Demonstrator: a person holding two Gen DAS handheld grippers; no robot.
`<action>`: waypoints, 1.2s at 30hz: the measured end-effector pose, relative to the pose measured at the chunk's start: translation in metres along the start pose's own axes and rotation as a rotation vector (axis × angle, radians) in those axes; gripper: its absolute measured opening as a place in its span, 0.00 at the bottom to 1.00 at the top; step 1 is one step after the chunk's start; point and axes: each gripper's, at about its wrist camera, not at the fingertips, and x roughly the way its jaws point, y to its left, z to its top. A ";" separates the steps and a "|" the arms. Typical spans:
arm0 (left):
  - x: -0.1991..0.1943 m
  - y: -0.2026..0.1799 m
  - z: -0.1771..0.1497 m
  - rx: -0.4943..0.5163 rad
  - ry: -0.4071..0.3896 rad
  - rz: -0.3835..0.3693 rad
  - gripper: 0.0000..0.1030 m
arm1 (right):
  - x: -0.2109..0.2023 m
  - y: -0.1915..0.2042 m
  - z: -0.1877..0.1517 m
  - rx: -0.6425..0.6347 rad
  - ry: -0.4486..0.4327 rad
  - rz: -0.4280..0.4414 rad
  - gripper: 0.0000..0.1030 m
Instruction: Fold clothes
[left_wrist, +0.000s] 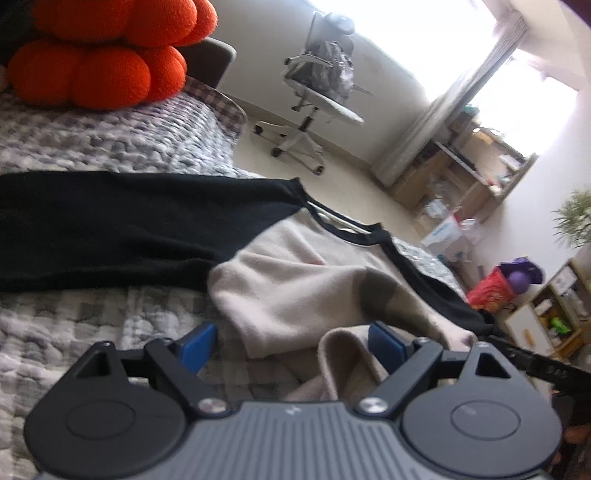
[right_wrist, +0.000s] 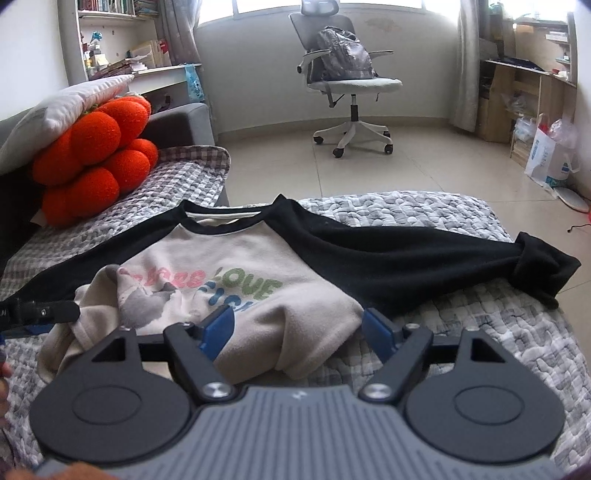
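A cream sweatshirt (right_wrist: 258, 291) with black raglan sleeves and a colourful "LOVE" print lies face up on a grey quilted bed; its lower part is bunched up toward me. One black sleeve (right_wrist: 424, 258) stretches right. My right gripper (right_wrist: 299, 328) is open, its blue pads either side of the bunched hem. My left gripper (left_wrist: 291, 343) is open over the sweatshirt's (left_wrist: 295, 280) crumpled edge, with a cream fold between the pads. The other black sleeve (left_wrist: 110, 225) lies across the bed. The left gripper's fingers (right_wrist: 40, 310) show at the right wrist view's left edge.
An orange plush cushion (right_wrist: 96, 155) and a white pillow (right_wrist: 62, 107) sit at the bed's (right_wrist: 424, 210) far left. A white office chair (right_wrist: 351, 85) with a backpack stands on the tiled floor beyond. Shelves, a desk and bags line the walls.
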 end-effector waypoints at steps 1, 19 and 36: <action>0.000 0.002 0.000 0.004 0.006 -0.023 0.83 | 0.001 0.000 -0.001 -0.003 0.014 0.005 0.77; -0.018 0.030 0.006 -0.065 -0.041 -0.020 0.80 | 0.015 -0.023 -0.017 -0.038 0.149 0.009 0.76; 0.015 0.037 -0.001 -0.147 -0.131 0.006 0.29 | 0.038 -0.018 -0.007 -0.030 0.039 0.104 0.40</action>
